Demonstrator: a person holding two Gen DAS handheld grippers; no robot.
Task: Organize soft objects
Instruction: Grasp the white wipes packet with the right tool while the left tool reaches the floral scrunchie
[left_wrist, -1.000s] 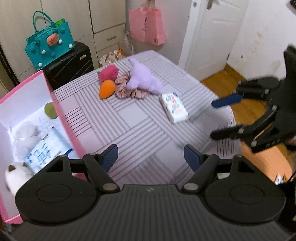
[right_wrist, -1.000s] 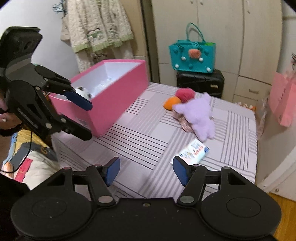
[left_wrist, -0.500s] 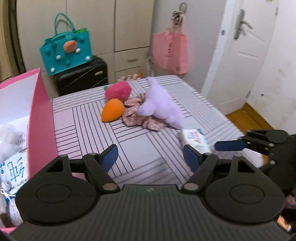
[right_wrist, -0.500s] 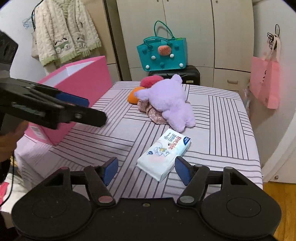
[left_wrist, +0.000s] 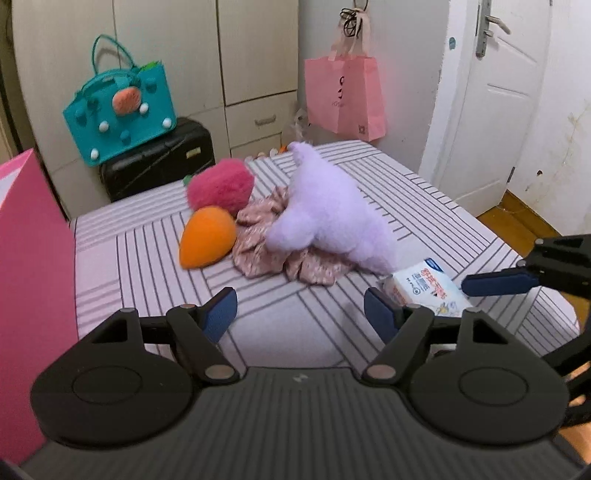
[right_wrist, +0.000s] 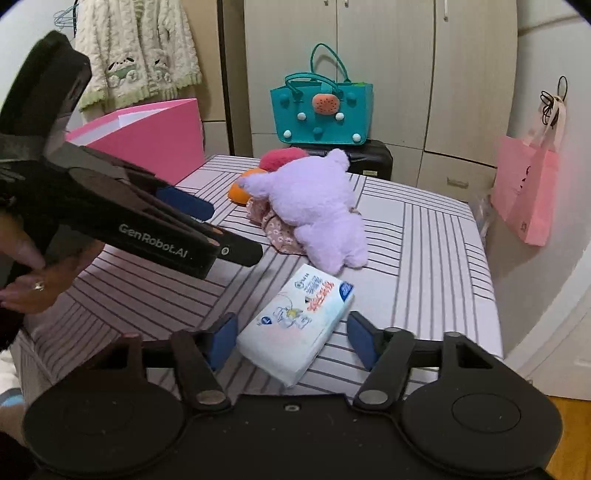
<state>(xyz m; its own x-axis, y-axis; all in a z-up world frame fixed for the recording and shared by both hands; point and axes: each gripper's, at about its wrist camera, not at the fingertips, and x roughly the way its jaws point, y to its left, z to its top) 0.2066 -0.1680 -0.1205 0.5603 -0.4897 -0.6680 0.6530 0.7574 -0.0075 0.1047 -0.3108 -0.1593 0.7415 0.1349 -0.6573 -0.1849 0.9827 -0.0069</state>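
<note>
A pink box (left_wrist: 29, 280) stands at the left edge of the striped tabletop (left_wrist: 147, 266). Beside it the left gripper (left_wrist: 300, 310) hangs over the near part of the tabletop, its fingers spread wide and holding nothing; bare cloth lies between the blue pads (left_wrist: 221, 314).

Toward the far edge sits a heap of soft things — an orange plush (left_wrist: 207, 242) at the left, a pink plush (left_wrist: 221, 187) behind it and touching it, a floral cloth (left_wrist: 266, 251) under and beside them, and a purple plush (left_wrist: 328, 218) lying across the cloth.

Near the right edge lies a tissue pack (right_wrist: 299, 321), just beside the purple plush. The right gripper (right_wrist: 291, 338) is wide open around the pack's near end — one finger on each side. Whether the pads (right_wrist: 225, 338) touch the pack I cannot tell.
</note>
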